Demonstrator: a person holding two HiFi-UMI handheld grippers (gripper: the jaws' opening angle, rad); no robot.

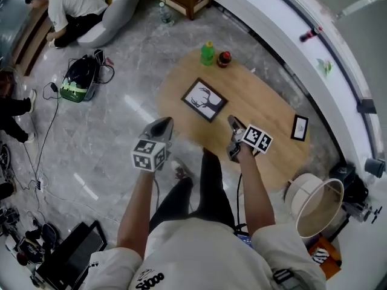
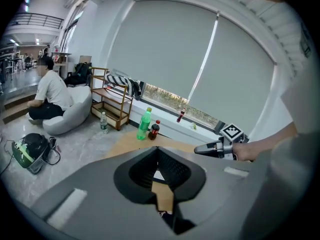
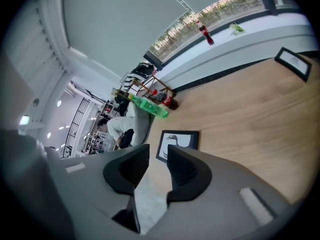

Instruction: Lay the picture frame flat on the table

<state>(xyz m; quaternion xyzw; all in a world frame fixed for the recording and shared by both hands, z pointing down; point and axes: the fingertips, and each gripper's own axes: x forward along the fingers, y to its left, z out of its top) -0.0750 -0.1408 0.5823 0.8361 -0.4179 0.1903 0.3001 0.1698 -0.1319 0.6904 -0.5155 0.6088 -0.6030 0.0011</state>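
Note:
The black picture frame with a deer print lies flat near the middle of the oval wooden table. In the right gripper view the picture frame shows just beyond the jaws. My right gripper hovers over the table's near edge, close to the frame's right corner; the right gripper stands open by a narrow gap, with nothing between its jaws. My left gripper hangs off the table's left edge, short of the frame. The left gripper is shut, its tips touching, empty.
A green bottle and a dark round bottle stand at the table's far end. A small black frame lies at its right end. A white drum-shaped shade sits right of me. A person sits on the floor far left.

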